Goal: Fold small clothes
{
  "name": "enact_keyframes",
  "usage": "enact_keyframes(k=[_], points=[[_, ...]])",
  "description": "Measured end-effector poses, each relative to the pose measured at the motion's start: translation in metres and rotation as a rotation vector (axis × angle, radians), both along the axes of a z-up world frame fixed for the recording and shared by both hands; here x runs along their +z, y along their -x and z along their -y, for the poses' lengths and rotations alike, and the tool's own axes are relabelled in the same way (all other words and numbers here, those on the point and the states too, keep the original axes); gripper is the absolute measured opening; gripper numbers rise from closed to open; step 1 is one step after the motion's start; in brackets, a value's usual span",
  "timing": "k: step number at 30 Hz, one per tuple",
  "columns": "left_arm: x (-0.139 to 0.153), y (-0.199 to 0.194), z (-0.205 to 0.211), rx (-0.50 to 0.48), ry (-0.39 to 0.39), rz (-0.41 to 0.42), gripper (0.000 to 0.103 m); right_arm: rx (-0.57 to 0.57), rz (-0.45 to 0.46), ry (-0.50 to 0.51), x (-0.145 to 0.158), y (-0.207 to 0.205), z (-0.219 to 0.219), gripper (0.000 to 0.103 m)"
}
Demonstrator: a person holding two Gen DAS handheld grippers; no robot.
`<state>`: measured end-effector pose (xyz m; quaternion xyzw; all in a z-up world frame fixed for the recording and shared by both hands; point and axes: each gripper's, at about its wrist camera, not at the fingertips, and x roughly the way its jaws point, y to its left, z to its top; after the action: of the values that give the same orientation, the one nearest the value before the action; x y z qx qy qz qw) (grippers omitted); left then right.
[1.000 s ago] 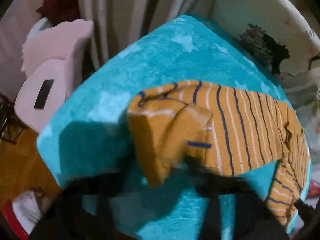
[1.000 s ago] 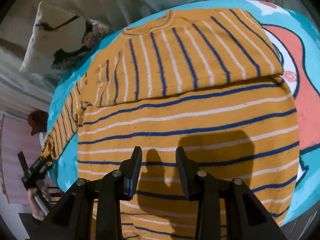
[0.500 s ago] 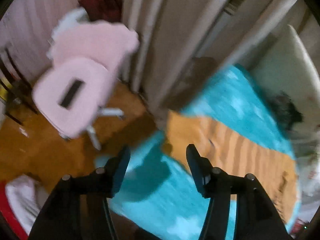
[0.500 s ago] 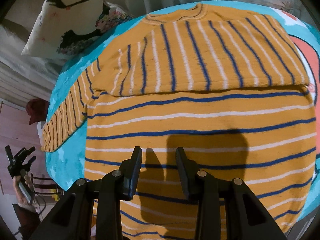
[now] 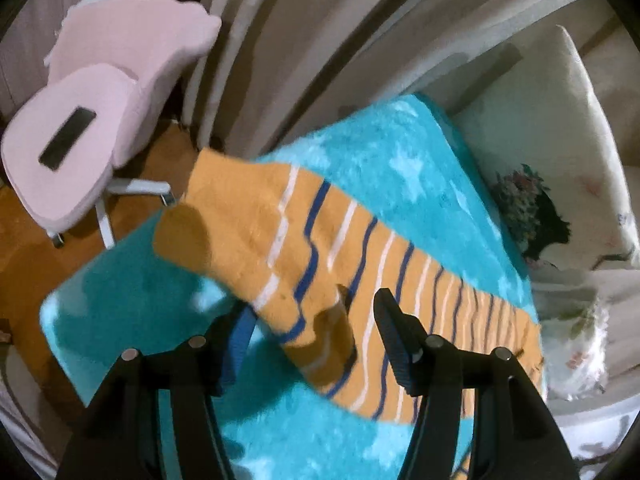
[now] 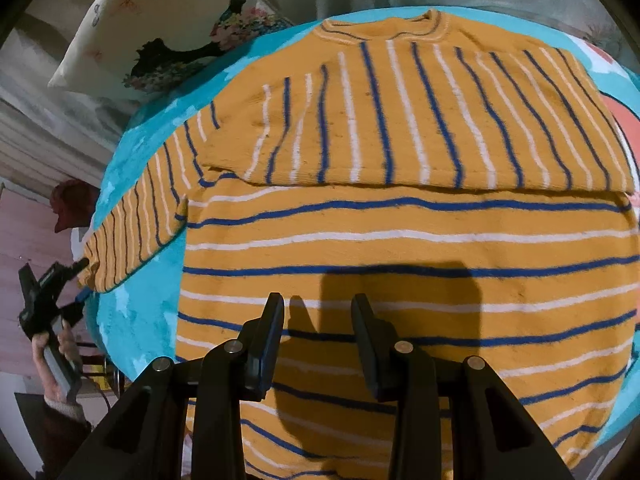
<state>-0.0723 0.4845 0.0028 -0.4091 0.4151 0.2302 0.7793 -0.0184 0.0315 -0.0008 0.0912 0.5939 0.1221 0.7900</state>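
An orange sweater [image 6: 400, 240] with blue and white stripes lies flat on a turquoise blanket [image 6: 132, 312], one part folded across its chest. Its left sleeve [image 5: 320, 248] stretches out toward the blanket's edge. My left gripper [image 5: 316, 304] straddles that sleeve, a raised fold of it between the jaws. The jaws are closing, and the pads still stand apart from the cloth. In the right wrist view the left gripper [image 6: 52, 292] sits at the sleeve's cuff, held by a hand [image 6: 60, 352]. My right gripper [image 6: 318, 299] hovers open over the sweater's lower body, gripping nothing.
A pink swivel chair [image 5: 92, 112] with a dark phone [image 5: 66, 142] on its seat stands on the wooden floor left of the bed. Pale curtains [image 5: 304, 40] hang behind. A floral pillow [image 6: 160, 28] lies at the blanket's far side.
My left gripper let go of the sleeve's end, swung away with its jaws wide, then came back down over the sleeve with the jaws narrower. The sweater sits lower in the right wrist view.
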Motion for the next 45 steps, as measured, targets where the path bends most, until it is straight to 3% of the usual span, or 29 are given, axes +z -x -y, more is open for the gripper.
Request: enact_keyframes(k=[1,2,4,10,13,17,20,24,28,33,37,39,42,45], points=[[0.000,-0.002,-0.001,0.004,-0.007,-0.016,0.019,-0.008,0.001,0.006,0.000,0.001,0.004,0.038],[-0.003,-0.006,-0.003,0.006,0.006,-0.038,0.012,-0.016,0.004,0.009,0.001,0.003,0.008,0.038],[0.001,-0.005,-0.005,0.036,0.024,-0.030,0.011,-0.038,0.018,0.013,0.003,0.006,0.021,0.038],[0.068,-0.018,0.048,-0.048,-0.135,0.037,0.011,-0.067,0.084,0.004,0.018,0.007,0.061,0.038],[0.106,-0.035,0.098,-0.123,-0.188,0.096,0.011,-0.075,0.104,-0.043,0.022,0.002,0.085,0.038],[0.147,-0.068,0.183,-0.260,-0.199,0.186,0.011,-0.085,0.129,-0.094,0.029,-0.002,0.120,0.038],[0.161,-0.101,0.258,-0.392,-0.184,0.231,0.011,-0.117,0.148,-0.130,0.033,0.000,0.158,0.038],[0.150,-0.144,0.365,-0.562,-0.130,0.237,0.011,-0.167,0.160,-0.149,0.034,0.009,0.211,0.038],[0.113,-0.177,0.465,-0.710,-0.056,0.192,0.011,-0.226,0.156,-0.152,0.032,0.023,0.261,0.038],[0.063,-0.203,0.552,-0.828,-0.087,0.080,0.014,-0.279,0.140,-0.147,0.028,0.038,0.307,0.038],[0.028,-0.207,0.573,-0.860,-0.032,-0.016,0.014,-0.300,0.133,-0.142,0.024,0.043,0.329,0.038],[0.032,-0.196,0.573,-0.862,-0.012,-0.007,0.030,-0.301,0.136,-0.144,0.026,0.041,0.337,0.038],[0.055,-0.172,0.561,-0.832,-0.076,0.030,0.050,-0.277,0.152,-0.157,0.033,0.029,0.339,0.038],[0.073,-0.151,0.539,-0.768,-0.173,0.032,0.055,-0.209,0.185,-0.186,0.044,0.008,0.322,0.038]])
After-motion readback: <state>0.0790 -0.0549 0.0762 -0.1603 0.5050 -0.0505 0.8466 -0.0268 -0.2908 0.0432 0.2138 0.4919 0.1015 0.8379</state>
